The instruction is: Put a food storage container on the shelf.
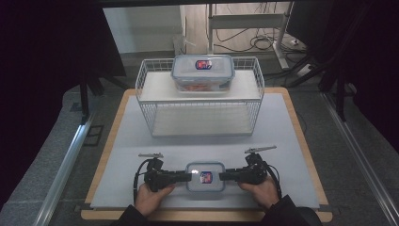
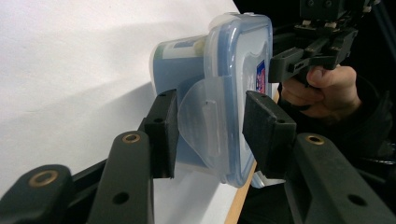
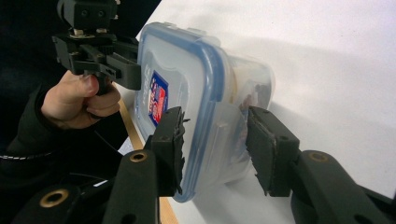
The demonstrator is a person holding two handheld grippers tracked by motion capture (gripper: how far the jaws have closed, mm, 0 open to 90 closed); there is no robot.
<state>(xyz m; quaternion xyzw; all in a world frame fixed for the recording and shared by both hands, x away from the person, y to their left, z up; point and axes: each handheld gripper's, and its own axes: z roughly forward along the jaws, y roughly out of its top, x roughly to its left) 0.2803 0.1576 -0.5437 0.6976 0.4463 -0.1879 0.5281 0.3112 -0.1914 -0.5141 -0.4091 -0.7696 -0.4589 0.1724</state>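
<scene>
Resting on the white mat [image 1: 141,141] near the person's edge of the table, the small container [image 1: 205,176] with the blue-rimmed lid sits between the two grippers. The left gripper [image 1: 188,177] and the right gripper [image 1: 222,176] each have their jaws around a clear side flap of the lid, but I cannot tell if the pads press on it. A bigger container [image 1: 203,71] stands far behind, on top of the wire rack [image 1: 200,101].

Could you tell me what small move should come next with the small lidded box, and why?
Probably close both sets of fingers onto the side flaps. The left gripper and right gripper each straddle a clear latch flap of the small clear plastic box with the blue-rimmed lid, with gaps visible beside the pads.
</scene>
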